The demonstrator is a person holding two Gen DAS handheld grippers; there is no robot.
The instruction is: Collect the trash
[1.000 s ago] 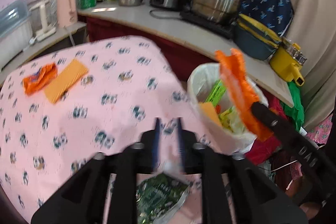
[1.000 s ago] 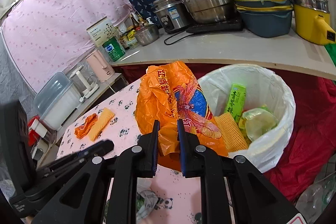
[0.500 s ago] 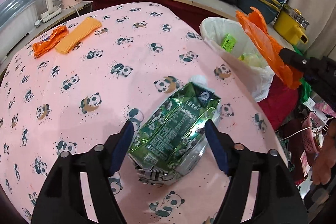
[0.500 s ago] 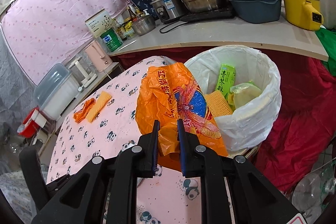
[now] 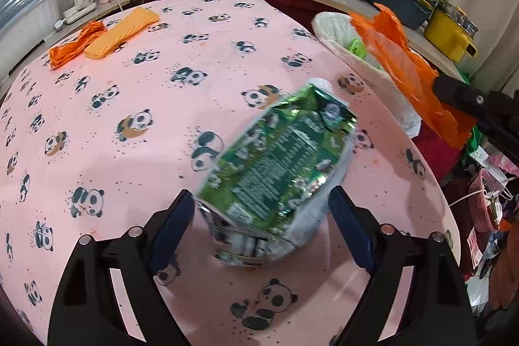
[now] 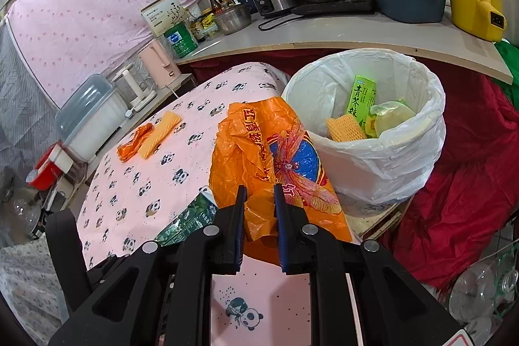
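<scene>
A crumpled green carton point(image 5: 275, 158) lies on the pink panda tablecloth point(image 5: 129, 106). My left gripper point(image 5: 261, 195) straddles its near end, jaws opening, and the blue pads stand just off its sides. My right gripper point(image 6: 259, 193) is shut on an orange plastic bag point(image 6: 269, 151), held up beside the white-lined trash bin point(image 6: 405, 151). In the left wrist view the bag point(image 5: 399, 60) hangs at the right in front of the bin point(image 5: 327, 25). The bin holds a green box, a yellow wafer-like piece and a wrapper. The carton point(image 6: 188, 222) peeks out left of the bag.
An orange wrapper point(image 5: 74, 44) and a yellow ribbed piece point(image 5: 123, 31) lie at the table's far left. Behind, a counter point(image 6: 324, 34) carries steel pots, a yellow kettle and bottles. Red cloth point(image 6: 470, 184) and clutter fill the floor to the right of the bin.
My left gripper has dropped toward the table and its jaws have spread wide around the green carton. My right gripper still holds the orange bag and has drifted a little beside the bin.
</scene>
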